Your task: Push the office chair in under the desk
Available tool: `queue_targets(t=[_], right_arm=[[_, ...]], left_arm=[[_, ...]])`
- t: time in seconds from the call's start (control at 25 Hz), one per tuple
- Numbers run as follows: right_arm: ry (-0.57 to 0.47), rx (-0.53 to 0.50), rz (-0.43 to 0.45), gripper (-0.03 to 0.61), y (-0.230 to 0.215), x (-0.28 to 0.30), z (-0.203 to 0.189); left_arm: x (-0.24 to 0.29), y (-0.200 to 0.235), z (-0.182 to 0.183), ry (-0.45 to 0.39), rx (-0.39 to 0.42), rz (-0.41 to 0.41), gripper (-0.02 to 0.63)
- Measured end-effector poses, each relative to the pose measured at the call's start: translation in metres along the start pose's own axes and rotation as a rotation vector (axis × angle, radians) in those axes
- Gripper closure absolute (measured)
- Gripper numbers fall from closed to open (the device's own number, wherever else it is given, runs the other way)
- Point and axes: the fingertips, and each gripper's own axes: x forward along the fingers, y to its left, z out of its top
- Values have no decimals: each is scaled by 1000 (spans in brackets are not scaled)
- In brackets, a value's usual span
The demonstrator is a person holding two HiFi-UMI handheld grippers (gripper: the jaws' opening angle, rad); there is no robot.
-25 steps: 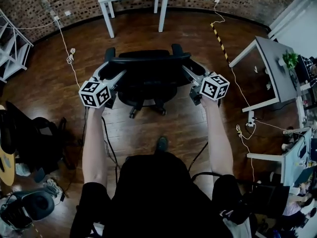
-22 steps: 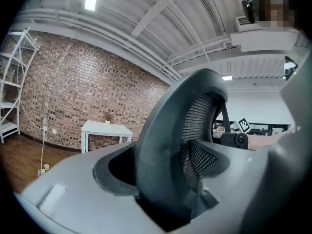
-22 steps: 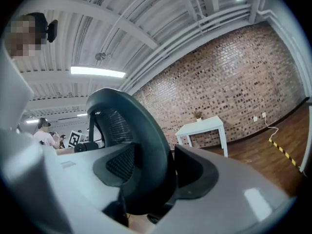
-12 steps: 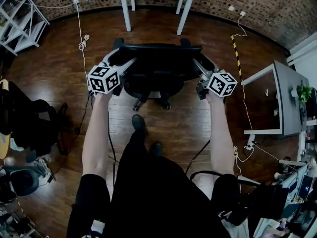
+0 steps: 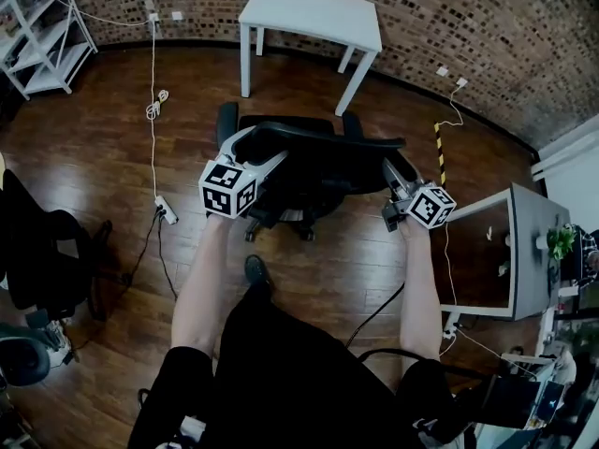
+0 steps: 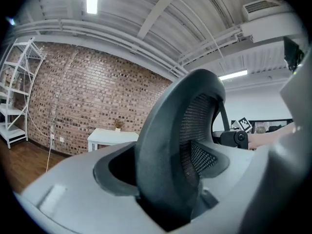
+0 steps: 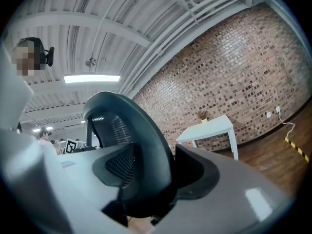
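— Two hand-held grippers are in use. What is the state of each?

— The left hand-held gripper [image 5: 265, 148] is clenched on the office chair [image 5: 299, 171], at the left edge of its backrest [image 5: 318, 140]. In the left gripper view the dark rim sits between both jaws, with the mesh panel to the right of the rim. The right hand-held gripper [image 5: 393, 171] is clamped on the right edge of the same backrest. Its own view shows the rim filling the gap between the jaws. The person's arms reach forward, one to each side of the backrest.

— Where does the chair stand?

— It stands on the wooden floor [image 5: 112, 157], directly ahead of the person. The backrest is toward the person and the seat faces the white table [image 5: 314, 12]. That table stands close to the brick wall [image 5: 468, 26]. The armrests are near its front legs, and the chair is not yet under the top.

— What else is on the premises?

— A white cable [image 5: 153, 92] runs down the floor on the left to a power strip [image 5: 166, 210]. A white shelf rack [image 5: 42, 36] stands at the upper left. A grey table [image 5: 524, 241] sits at the right edge with a potted plant [image 5: 560, 241] on it. All of these are well apart from the chair.
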Motion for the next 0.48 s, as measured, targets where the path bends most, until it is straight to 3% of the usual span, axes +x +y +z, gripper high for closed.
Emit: queue_targets(t=[0.24, 0.48], right_arm=[[-16, 9, -1, 319, -13, 55, 11], [-51, -4, -83, 318, -37, 110, 31]], left_arm=[[33, 60, 13, 11, 6, -55, 179], [79, 117, 32, 26, -4, -113, 179]])
